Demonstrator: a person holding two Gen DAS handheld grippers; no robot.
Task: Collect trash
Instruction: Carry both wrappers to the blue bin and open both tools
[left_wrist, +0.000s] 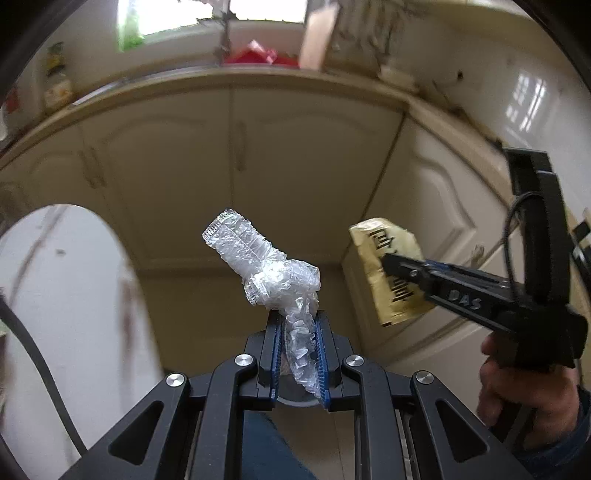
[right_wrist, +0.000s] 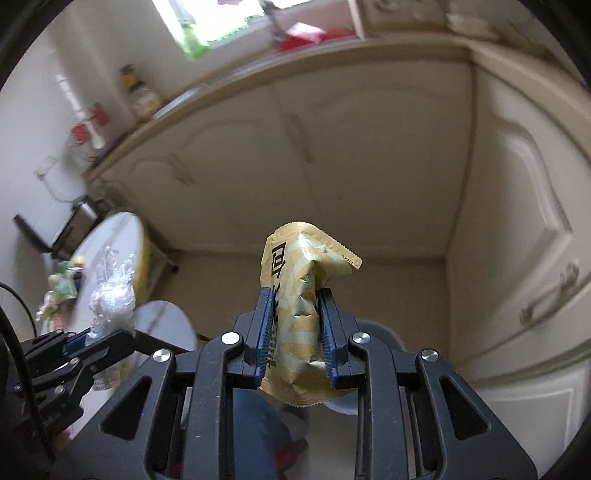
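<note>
A small kitchen fills both views: cream panelled cabinet doors (left_wrist: 236, 155) run under a worktop edge, a bright window (left_wrist: 207, 11) sits at twelve o'clock, and a round white surface (left_wrist: 66, 280) curves in at nine o'clock of the left wrist view.

The left gripper (left_wrist: 298, 328) has its jaws clamped on a crumpled clear plastic wrapper (left_wrist: 266, 266). Only the thin twisted tail sits between the blue pads; the bulk sticks up and leans toward eleven o'clock. That thin pinch is the likely weak spot: slick film could slide out under a quick swing, and the top-heavy wad would help it go.

The right gripper (right_wrist: 295, 317), carried by a hand (left_wrist: 524, 391) at four o'clock of the left view, has its jaws closed on a gold-yellow foil snack packet (right_wrist: 301, 295) with dark print. The hold is broad, yet the packet looks creased and springy, so it may twist loose.

Both pieces hang in the air, just beside each other. The two tools could knock together. No bin can be identified for certain, so a misjudged release would drop trash on the floor.
</note>
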